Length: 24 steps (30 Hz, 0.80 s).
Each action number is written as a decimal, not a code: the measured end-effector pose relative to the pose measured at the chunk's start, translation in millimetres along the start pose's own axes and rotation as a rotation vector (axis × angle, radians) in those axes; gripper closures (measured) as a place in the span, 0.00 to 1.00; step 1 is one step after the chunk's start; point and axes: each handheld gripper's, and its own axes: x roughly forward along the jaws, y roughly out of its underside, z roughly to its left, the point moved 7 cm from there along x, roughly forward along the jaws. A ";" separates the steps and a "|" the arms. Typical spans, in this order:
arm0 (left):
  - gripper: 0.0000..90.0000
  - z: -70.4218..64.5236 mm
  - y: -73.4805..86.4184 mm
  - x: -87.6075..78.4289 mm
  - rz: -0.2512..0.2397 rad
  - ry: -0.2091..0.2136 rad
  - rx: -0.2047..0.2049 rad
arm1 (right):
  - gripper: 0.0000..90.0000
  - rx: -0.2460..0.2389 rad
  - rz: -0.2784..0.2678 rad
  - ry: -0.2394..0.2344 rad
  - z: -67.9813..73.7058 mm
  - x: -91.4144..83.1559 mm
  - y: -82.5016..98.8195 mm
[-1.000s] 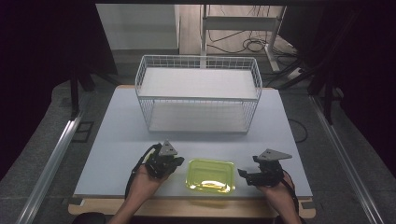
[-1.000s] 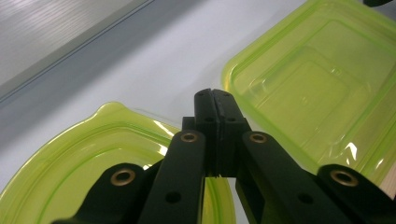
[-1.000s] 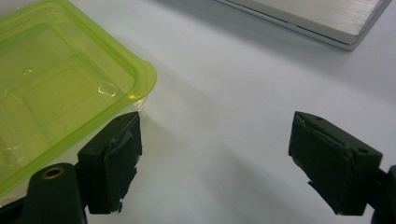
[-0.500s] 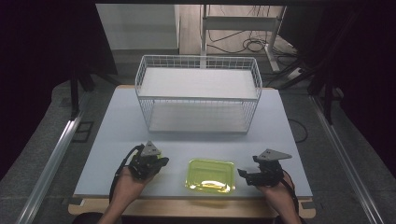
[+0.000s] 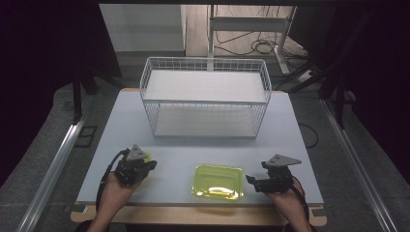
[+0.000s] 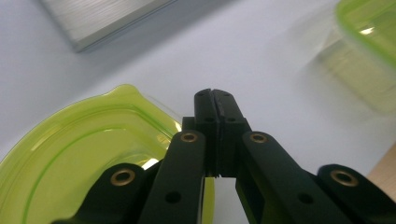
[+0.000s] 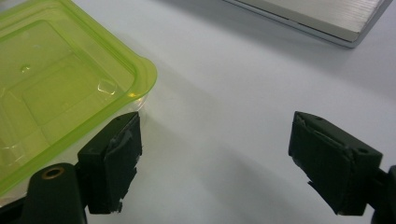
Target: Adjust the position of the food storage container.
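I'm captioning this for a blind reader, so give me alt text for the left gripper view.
The left tool has its two black jaws shut together, above the rim of a translucent lime-green lid that lies under it on the white table. A green container sits blurred at the upper right, and a grey metal slab's edge at the upper left.

High view: overhead from the near side, facing forward. Gripper views: close, low over the white table (image 5: 193,159); all share translucent green plastic container (image 5: 218,181).
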 end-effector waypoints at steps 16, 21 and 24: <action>0.99 -41.8 -15.8 4.0 -0.066 0.143 0.023 | 0.49 0.016 0.014 -0.013 3.8 -8.8 -3.4; 0.99 -66.0 -17.8 19.7 -0.044 0.199 0.064 | 0.84 -0.006 0.071 -0.071 13.4 -13.1 -2.7; 0.99 -78.2 -16.2 28.9 -0.028 0.226 0.083 | 0.94 -0.028 0.122 -0.110 22.2 -11.0 0.8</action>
